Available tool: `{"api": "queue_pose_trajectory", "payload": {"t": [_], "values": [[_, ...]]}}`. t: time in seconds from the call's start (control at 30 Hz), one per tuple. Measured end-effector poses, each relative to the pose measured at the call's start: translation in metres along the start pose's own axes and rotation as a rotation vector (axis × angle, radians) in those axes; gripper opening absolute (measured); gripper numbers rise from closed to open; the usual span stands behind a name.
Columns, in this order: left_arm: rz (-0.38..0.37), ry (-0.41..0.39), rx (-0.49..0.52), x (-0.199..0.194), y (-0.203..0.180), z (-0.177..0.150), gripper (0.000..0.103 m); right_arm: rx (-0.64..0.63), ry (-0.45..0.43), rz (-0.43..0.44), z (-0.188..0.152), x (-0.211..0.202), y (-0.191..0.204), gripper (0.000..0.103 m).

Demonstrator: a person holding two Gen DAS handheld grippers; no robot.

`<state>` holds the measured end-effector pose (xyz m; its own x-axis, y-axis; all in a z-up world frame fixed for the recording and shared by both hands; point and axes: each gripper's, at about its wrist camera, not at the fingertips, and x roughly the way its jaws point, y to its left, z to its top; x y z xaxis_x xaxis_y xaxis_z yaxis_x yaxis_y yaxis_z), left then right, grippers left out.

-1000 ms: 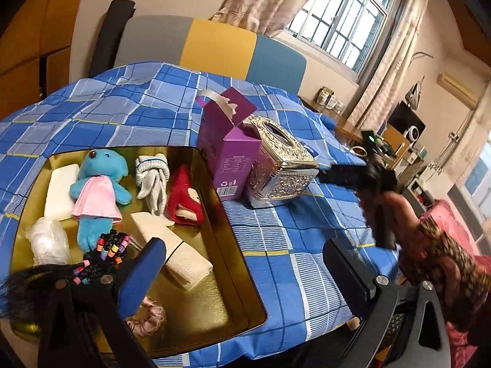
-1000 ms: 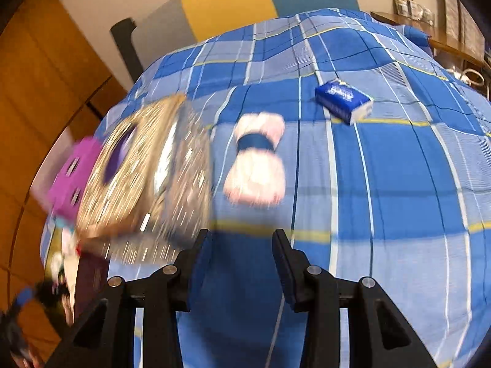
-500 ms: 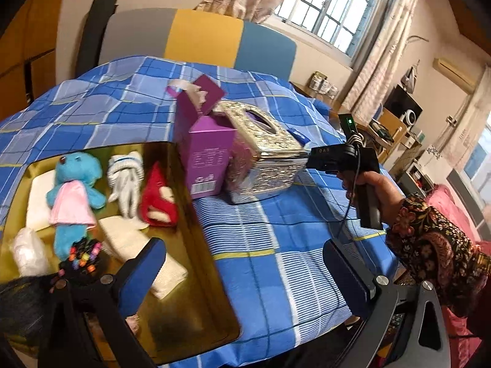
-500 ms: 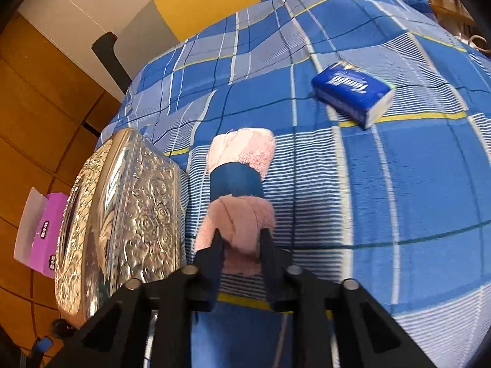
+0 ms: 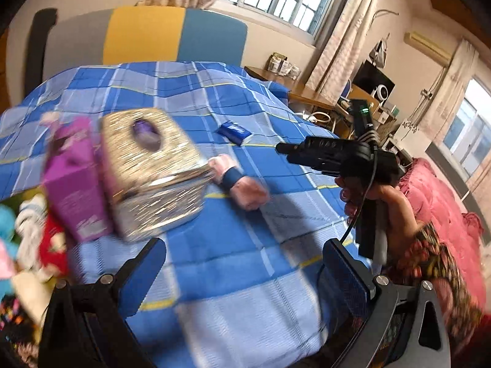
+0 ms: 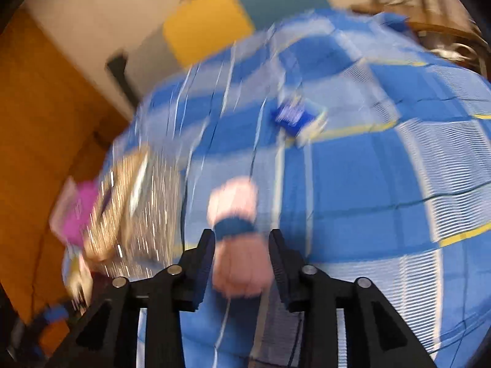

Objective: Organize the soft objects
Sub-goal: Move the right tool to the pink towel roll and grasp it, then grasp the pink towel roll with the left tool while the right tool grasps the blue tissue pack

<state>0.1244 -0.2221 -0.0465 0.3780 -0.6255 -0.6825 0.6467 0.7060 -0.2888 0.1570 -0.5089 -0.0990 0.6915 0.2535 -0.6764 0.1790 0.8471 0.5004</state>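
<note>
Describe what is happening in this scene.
A person holds a gripper in each hand over a blue checked bedspread. The right gripper, jaws just opening, is lined up on a fluffy pink roll with a dark blue band beside the ornate silvery tissue box. The left gripper hangs open and empty.

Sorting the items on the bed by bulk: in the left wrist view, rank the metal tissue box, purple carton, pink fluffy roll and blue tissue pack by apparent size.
1. Metal tissue box
2. Purple carton, though blurred
3. Pink fluffy roll
4. Blue tissue pack, though it lies farthest away
</note>
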Motion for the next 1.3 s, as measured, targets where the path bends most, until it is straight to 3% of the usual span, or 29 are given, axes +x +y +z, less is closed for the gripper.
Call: {"api": "queue_pose_trajectory", "payload": {"t": [0.07,0.2,0.33,0.53,0.7,0.8,0.93,1.13,1.3], "values": [[0.000,0.026,-0.006,0.024,-0.018,0.016,0.103,0.059,-0.065,-0.013,0.006,-0.013,-0.013,0.038],[0.015,0.075,-0.028,0.083,-0.045,0.045,0.103,0.184,-0.162,-0.130,0.012,-0.033,-0.043,0.038],[0.111,0.142,-0.032,0.147,-0.062,0.062,0.099,0.286,-0.199,-0.116,0.012,-0.041,-0.063,0.038],[0.316,0.204,-0.036,0.203,-0.056,0.062,0.096,0.332,-0.226,-0.103,0.013,-0.047,-0.073,0.038],[0.336,0.255,-0.091,0.235,-0.039,0.054,0.086,0.351,-0.220,-0.072,0.015,-0.046,-0.078,0.038],[0.302,0.214,-0.104,0.237,-0.031,0.052,0.065,0.349,-0.220,-0.082,0.015,-0.045,-0.078,0.038],[0.235,0.146,-0.001,0.230,-0.034,0.044,0.044,0.371,-0.211,-0.071,0.014,-0.042,-0.081,0.038],[0.180,0.078,0.055,0.207,-0.026,0.022,0.042,0.330,-0.185,-0.095,0.014,-0.036,-0.074,0.038],[0.110,0.067,0.018,0.209,-0.017,0.022,0.042,0.223,-0.100,-0.133,0.015,-0.012,-0.055,0.038]]}}
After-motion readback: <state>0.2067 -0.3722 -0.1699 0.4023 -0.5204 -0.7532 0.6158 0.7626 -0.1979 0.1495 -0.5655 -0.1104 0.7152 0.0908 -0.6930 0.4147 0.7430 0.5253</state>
